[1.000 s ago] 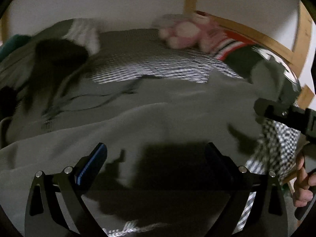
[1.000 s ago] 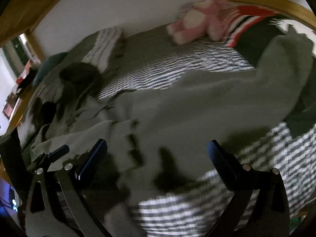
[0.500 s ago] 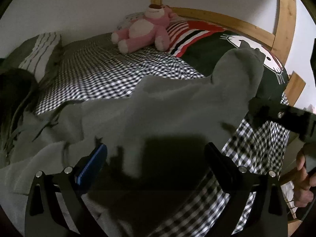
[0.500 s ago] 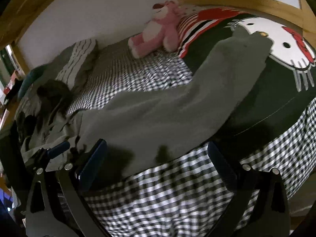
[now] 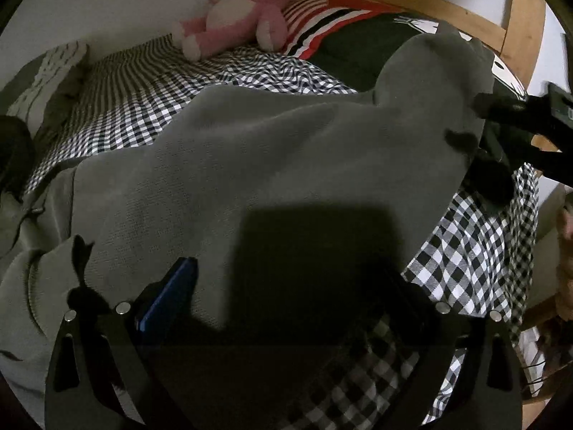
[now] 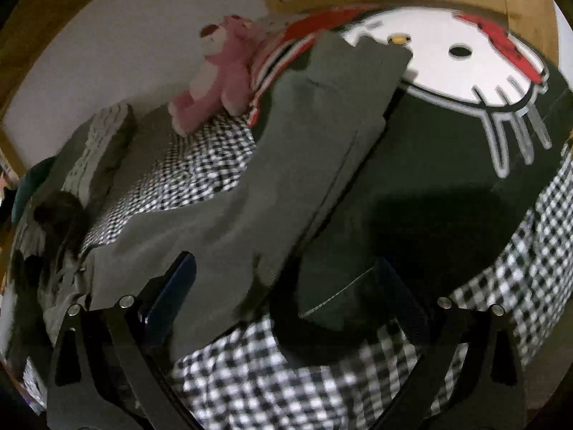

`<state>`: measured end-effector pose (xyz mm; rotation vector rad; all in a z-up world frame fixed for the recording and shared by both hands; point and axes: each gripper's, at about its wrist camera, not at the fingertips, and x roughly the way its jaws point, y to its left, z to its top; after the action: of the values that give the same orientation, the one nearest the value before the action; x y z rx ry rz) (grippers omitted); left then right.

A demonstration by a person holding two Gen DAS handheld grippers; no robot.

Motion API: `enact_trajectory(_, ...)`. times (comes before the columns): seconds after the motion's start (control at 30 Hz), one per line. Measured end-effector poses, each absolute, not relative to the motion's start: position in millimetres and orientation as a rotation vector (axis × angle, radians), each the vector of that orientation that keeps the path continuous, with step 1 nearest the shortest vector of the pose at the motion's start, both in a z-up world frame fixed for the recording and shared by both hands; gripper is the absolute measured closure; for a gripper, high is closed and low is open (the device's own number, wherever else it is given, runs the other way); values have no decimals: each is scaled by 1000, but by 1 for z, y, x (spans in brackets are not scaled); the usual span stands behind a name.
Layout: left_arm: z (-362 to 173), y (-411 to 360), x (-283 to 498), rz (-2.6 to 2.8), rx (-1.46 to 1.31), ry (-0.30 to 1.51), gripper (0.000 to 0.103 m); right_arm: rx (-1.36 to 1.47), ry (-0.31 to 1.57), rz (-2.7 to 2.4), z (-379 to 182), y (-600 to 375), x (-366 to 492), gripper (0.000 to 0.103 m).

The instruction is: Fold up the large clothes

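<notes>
Two hand-held grippers hover above a bed with their fingers spread wide and nothing between them. Moving left to right in the left wrist view: a striped pillow (image 5: 46,75) sits at the far left, then the black-and-white checked sheet (image 5: 136,107), with a pink plush toy (image 5: 236,10) against the wall behind it. The task's thing, a large grey garment (image 5: 268,165), lies spread across the middle of the bed, its long end reaching up and right onto a dark green cartoon-cat cushion (image 5: 358,46). The left gripper (image 5: 286,304) hangs released over the garment's near edge, casting a heavy shadow on it. At the right edge the right gripper (image 5: 519,114) appears beside the garment's raised tip, though here its fingers cannot be made out. In the right wrist view the right gripper (image 6: 286,286) is plainly released, above the garment's (image 6: 286,165) lower edge where it meets the cushion. Likely risks: closing a gripper could pinch the checked sheet along with the garment, dragging bedding into the fold. The end draped over the cushion could slide or bunch, leaving the fold crooked. Dim light hides the edges.
</notes>
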<state>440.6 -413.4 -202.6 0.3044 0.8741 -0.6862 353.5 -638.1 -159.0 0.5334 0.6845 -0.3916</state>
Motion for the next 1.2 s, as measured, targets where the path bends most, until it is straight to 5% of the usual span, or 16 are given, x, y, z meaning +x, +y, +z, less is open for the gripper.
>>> enact_trajectory(0.2, -204, -413, 438, -687, 318, 861, 5, 606, 647, -389, -153, -657, 370, 6)
enact_trajectory(0.27, -203, -414, 438, -687, 320, 870, 5, 568, 661, -421, -150, -653, 370, 23)
enact_trajectory(0.33, -201, -415, 442, -694, 316, 885, 5, 490, 666, -468, -145, -648, 362, 56)
enact_trajectory(0.5, -197, -416, 439, -684, 332, 894, 5, 470, 628, -430, -141, -649, 343, 83)
enact_trajectory(0.67, -199, -415, 438, -683, 337, 896, 5, 528, 659, -446, -145, -660, 348, 83)
enact_trajectory(0.8, -201, -414, 437, -690, 345, 892, 5, 649, 624, -384, -154, -681, 357, 54)
enact_trajectory(0.87, -201, -415, 438, -689, 347, 894, 5, 643, 614, -382, -150, -683, 363, 55)
enact_trajectory(0.93, -201, -415, 439, -681, 342, 895, 5, 590, 581, -386, -140, -674, 359, 79)
enact_trajectory(1.2, -200, -417, 442, -688, 350, 907, 5, 514, 454, -449, -127, -645, 327, 82)
